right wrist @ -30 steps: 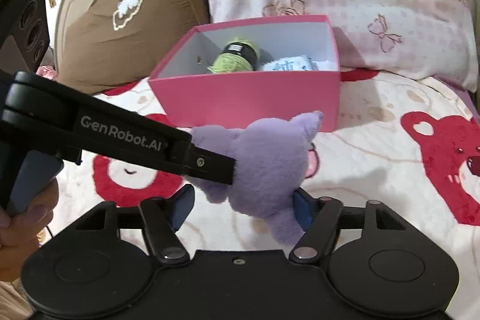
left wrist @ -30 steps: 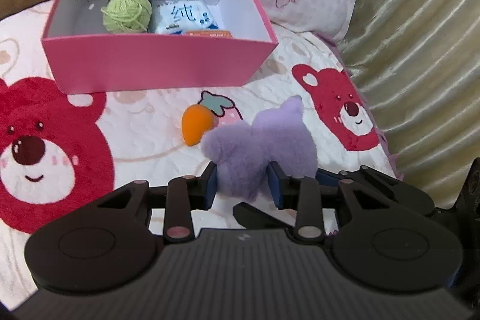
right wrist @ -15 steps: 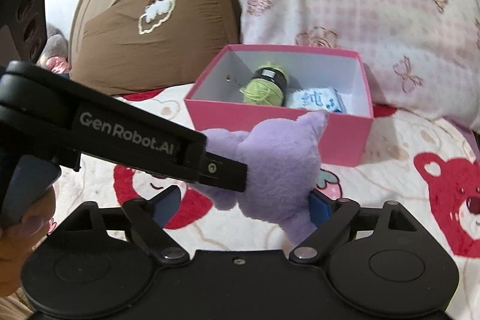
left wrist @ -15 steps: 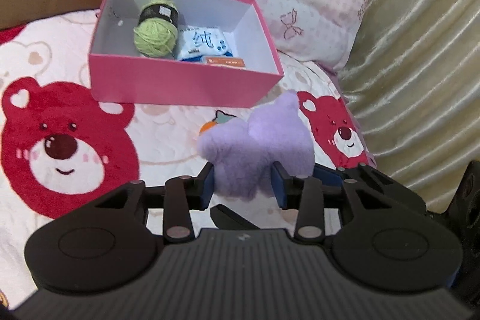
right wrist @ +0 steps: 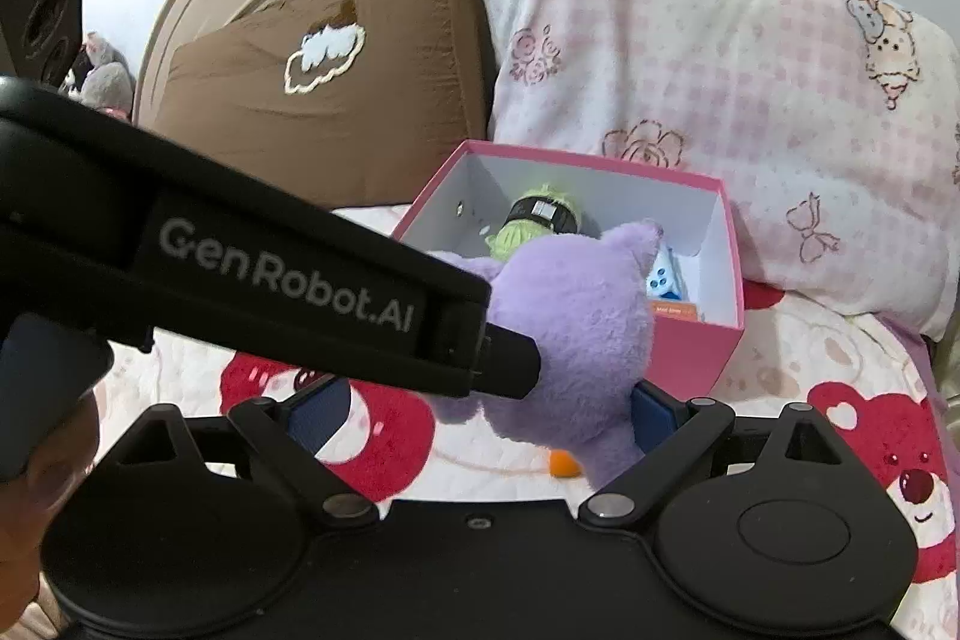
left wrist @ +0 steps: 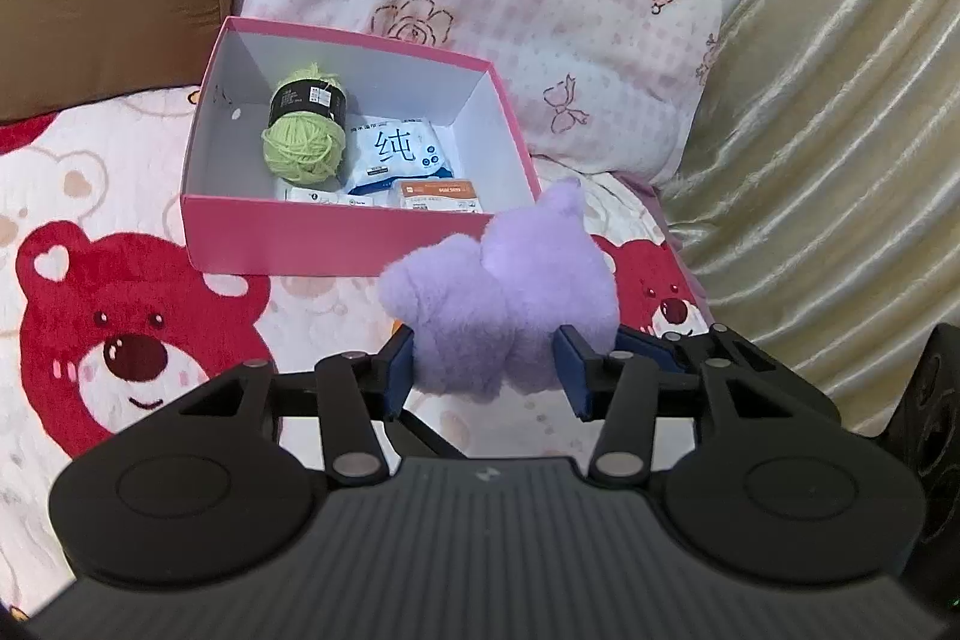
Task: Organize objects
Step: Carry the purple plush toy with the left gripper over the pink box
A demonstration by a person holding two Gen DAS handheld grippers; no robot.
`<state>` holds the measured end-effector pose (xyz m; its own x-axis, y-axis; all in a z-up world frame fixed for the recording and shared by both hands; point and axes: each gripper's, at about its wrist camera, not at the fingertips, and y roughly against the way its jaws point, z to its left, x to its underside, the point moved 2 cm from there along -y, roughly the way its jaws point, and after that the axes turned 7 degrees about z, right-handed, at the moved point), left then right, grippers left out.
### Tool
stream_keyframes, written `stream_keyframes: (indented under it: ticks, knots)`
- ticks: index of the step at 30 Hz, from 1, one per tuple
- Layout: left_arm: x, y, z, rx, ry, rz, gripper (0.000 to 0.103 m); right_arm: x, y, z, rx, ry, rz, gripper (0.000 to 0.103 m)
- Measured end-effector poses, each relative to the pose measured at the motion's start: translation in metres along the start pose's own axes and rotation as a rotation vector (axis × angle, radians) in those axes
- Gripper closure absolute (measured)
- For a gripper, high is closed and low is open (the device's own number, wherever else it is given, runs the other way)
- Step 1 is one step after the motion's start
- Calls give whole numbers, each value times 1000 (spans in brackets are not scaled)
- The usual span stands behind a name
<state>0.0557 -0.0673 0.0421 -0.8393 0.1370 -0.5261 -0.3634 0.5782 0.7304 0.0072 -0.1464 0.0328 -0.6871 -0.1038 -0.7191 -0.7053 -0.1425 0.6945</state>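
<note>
While your left gripper [left wrist: 485, 370] clamps the purple plush toy [left wrist: 504, 304], its jaws are easing open; your right gripper [right wrist: 480, 415] spreads wide, only its right pad touching the plush. You hold the toy in the air just short of the pink box's [left wrist: 336, 244] near wall. Green yarn [left wrist: 305, 142] and packets [left wrist: 399, 154] are already inside; the orange toy [right wrist: 564, 463] waits on the bedspread [left wrist: 90, 196].

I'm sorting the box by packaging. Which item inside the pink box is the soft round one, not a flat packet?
The green yarn ball, at the left inside the pink box: round, black-banded. The blue-and-white pack and orange-labelled packet lie flat.
</note>
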Motion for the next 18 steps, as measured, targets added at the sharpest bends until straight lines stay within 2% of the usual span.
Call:
stream_keyframes:
  ticks: [7,12,18]
  knots:
    - [-4,2,-2,-2,-10,-23,46,-8,2,-1,-32,-11,-28,6]
    - [-6,-6,2,12,17,-8,46,-12,-8,-3,-21,25,-1,6]
    - [-19,1,1,32,1,-17,46,-19,-6,-5,-10,27,-8,6]
